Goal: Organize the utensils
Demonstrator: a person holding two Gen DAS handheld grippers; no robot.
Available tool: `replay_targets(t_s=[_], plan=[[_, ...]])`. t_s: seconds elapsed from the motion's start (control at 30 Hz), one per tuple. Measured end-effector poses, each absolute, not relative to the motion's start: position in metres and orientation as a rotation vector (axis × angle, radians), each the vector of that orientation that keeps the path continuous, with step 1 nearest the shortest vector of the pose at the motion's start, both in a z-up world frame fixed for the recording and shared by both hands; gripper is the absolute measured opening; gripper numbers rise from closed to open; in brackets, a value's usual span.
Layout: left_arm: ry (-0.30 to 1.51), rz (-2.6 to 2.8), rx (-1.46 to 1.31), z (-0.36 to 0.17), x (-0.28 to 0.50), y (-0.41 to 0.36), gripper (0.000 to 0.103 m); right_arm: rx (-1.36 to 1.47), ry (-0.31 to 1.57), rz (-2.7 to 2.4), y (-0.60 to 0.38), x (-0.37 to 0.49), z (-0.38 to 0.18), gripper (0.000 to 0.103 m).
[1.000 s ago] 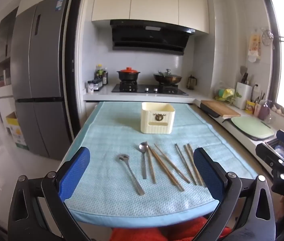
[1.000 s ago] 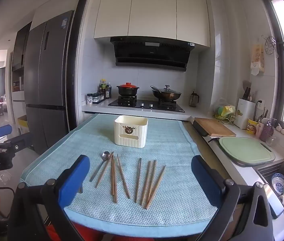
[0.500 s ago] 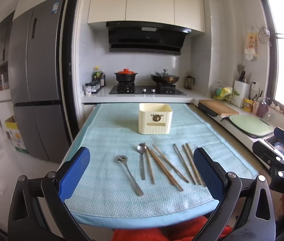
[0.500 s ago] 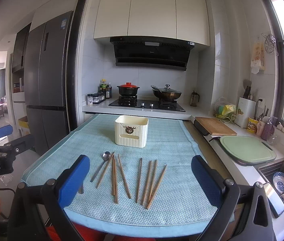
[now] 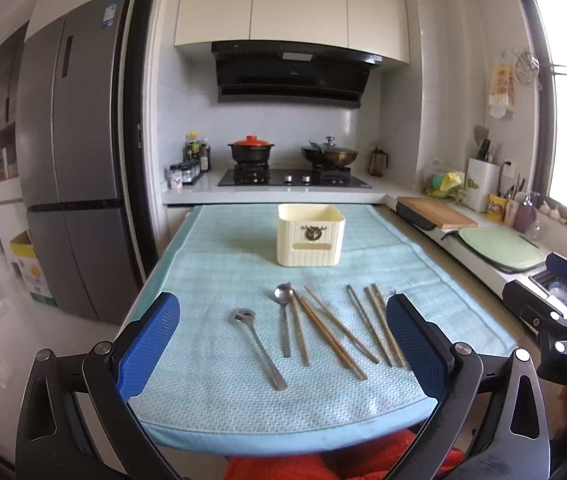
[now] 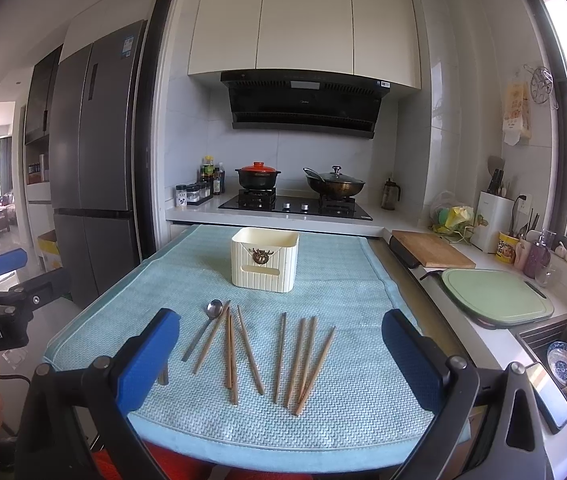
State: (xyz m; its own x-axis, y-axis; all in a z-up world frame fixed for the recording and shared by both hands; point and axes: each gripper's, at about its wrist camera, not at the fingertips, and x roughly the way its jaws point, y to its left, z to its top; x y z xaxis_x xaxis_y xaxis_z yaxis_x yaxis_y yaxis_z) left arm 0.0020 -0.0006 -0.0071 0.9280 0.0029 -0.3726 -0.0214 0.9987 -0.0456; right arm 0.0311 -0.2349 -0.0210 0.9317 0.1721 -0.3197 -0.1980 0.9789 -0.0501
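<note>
On a light blue towel stands a cream ribbed utensil box, its top open. In front of it lie two metal spoons, one to the left and one straight, and several wooden chopsticks spread side by side. My left gripper hangs open at the towel's near edge, nothing between its blue pads. My right gripper is likewise open and holds nothing, just before the chopsticks.
Behind the towel runs a counter with a gas hob, a red-lidded pot and a wok. At right are a wooden board, a green cutting board and a sink with dishes. A grey fridge stands left.
Both views have tilted up slightly, so the table sits a little lower in frame. The utensils and box have not moved, and both grippers stay open.
</note>
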Motion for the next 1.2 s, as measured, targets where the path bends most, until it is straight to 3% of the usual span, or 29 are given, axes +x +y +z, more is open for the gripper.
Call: replay_targets(t_s=[1.2], plan=[[0.447, 0.022, -0.042, -0.012, 0.023, 0.0, 0.103, -0.076, 0.376, 0.192, -0.234, 0.051, -0.025, 0.103]])
